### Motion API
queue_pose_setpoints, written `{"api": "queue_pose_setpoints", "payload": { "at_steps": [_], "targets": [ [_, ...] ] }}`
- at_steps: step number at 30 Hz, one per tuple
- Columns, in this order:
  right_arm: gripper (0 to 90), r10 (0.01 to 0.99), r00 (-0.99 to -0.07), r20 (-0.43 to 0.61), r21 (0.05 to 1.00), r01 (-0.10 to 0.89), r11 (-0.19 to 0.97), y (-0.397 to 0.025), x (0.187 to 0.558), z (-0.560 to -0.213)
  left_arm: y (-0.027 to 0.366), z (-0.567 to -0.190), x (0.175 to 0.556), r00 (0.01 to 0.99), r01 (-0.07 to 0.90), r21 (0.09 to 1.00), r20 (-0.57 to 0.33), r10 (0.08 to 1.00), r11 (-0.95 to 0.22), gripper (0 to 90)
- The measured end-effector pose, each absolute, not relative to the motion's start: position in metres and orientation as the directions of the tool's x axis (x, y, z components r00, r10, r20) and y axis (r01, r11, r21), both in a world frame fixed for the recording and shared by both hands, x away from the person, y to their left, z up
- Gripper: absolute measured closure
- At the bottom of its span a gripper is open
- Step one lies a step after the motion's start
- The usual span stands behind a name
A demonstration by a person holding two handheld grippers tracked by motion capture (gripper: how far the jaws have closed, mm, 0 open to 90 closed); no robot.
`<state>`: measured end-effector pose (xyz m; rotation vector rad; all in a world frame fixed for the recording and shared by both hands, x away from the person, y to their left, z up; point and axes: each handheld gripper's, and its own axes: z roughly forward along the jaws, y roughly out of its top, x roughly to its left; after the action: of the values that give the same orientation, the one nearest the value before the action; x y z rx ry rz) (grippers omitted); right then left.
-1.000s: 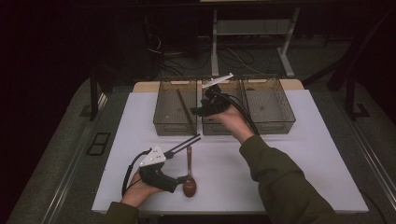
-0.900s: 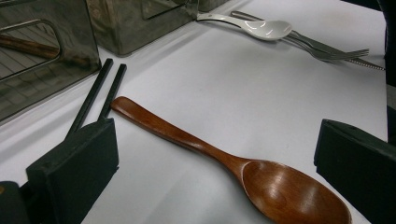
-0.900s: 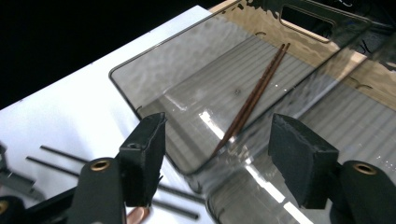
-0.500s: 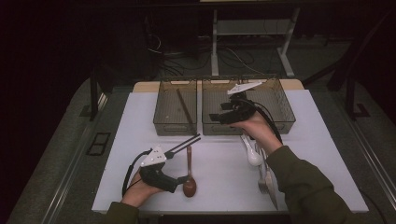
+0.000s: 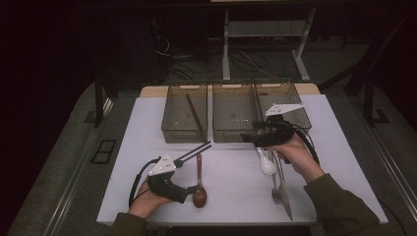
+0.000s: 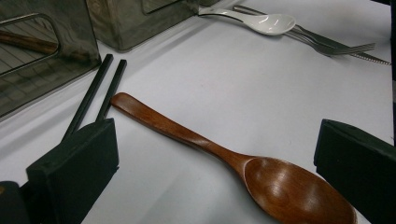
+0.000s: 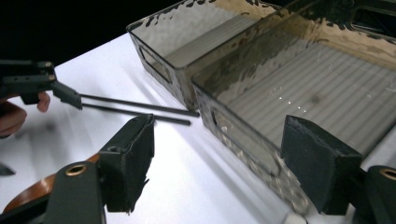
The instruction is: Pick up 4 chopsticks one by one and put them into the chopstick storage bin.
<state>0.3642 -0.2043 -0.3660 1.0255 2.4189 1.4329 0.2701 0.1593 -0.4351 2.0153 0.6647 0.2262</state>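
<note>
A brown wooden spoon [image 5: 198, 183] lies on the white table, bowl toward the person. My left gripper [image 5: 189, 189] rests on the table by the near edge, open, its jaws standing either side of the spoon's bowl [image 6: 289, 191] without touching it. Two black chopsticks [image 5: 194, 149] lie side by side past its left jaw, tips toward the bins. My right gripper [image 5: 250, 138] hovers just in front of the middle bin [image 5: 234, 132], open with nothing between its jaws [image 7: 219, 154]. Beside it lie a white spoon [image 5: 267, 164], a fork [image 5: 276, 189] and a knife [image 5: 286, 201].
Three clear brown bins stand in a row at the back of the table. The left bin [image 5: 173, 129] holds a long brown wooden stick [image 5: 195, 117]. The right bin [image 5: 299, 109] sits behind my right hand. Bare white table [image 5: 231, 187] lies between the two hands.
My right gripper has come away from above the middle bin, moving right and back toward the person, and now hangs lower in front of the bins. The left gripper has stayed put.
</note>
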Motion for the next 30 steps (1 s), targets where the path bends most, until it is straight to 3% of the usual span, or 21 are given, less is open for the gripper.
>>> {"api": "queue_pose_setpoints", "payload": {
  "at_steps": [30],
  "targets": [
    [24.1, 0.674, -0.704, 0.223, 0.833, 0.497, 0.244, -0.283, 0.288, -0.418, 0.161, -0.434, 0.269, 0.83, 0.36, 0.85, -0.105, 0.548, -0.383, 0.0]
  ]
}}
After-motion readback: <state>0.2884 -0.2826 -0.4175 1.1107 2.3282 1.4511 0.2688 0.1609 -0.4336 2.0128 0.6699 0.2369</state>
